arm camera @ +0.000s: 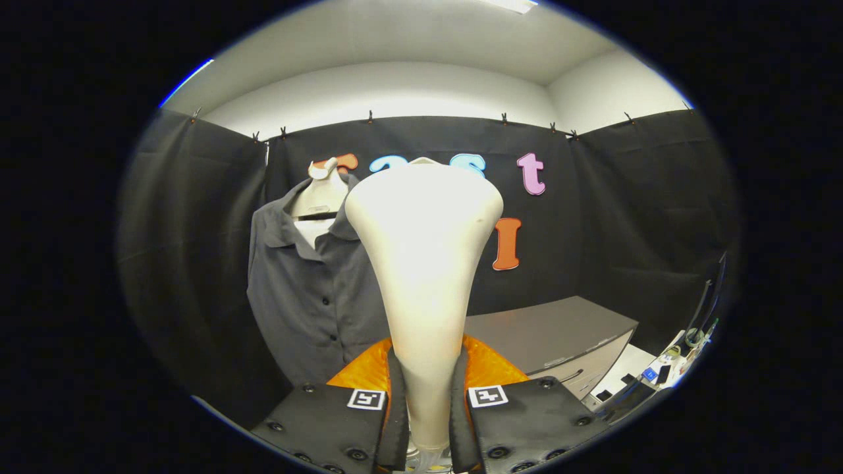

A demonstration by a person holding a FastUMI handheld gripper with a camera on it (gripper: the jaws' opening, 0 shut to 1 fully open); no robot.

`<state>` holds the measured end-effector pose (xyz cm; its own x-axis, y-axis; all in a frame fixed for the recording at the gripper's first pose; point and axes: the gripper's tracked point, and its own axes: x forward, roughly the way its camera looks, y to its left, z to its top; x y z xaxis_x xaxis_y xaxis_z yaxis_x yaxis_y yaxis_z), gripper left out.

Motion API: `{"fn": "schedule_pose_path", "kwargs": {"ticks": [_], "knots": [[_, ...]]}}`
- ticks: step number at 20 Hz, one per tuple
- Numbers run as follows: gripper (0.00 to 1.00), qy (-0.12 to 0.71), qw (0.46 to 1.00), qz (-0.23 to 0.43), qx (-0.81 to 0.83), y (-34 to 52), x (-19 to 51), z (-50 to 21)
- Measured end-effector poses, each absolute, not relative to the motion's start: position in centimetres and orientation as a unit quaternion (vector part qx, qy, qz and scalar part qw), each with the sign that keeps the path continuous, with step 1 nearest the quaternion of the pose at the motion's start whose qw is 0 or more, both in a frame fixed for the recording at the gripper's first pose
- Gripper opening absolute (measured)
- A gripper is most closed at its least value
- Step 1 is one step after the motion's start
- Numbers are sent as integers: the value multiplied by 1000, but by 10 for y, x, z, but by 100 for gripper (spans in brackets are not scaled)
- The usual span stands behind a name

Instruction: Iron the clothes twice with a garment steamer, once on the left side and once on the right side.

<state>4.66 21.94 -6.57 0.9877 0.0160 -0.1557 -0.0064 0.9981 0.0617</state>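
Observation:
A cream garment steamer (425, 263) stands upright between my fingers, its narrow handle pinched by both and its wide head rising above them. My gripper (427, 401) is shut on that handle. Beyond the steamer hangs a dark grey button-up shirt (309, 289) on a pale mannequin bust (321, 194). The shirt's left half and collar show to the left of the steamer; the steamer head covers its right half. How far the steamer head is from the cloth I cannot tell.
A grey cabinet (560, 336) with a drawer handle stands to the right of the shirt, beyond my right finger. Small items (665, 368) lie on a white surface at the far right. Black cloth walls enclose the booth.

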Motion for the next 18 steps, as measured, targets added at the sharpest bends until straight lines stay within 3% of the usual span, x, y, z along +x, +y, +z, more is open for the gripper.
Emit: {"fn": "schedule_pose_path", "kwargs": {"ticks": [9, 18], "knots": [[32, 54, 997, 34, 32, 135, 78, -18], [32, 88, 993, 51, 59, 72, 80, -61]]}}
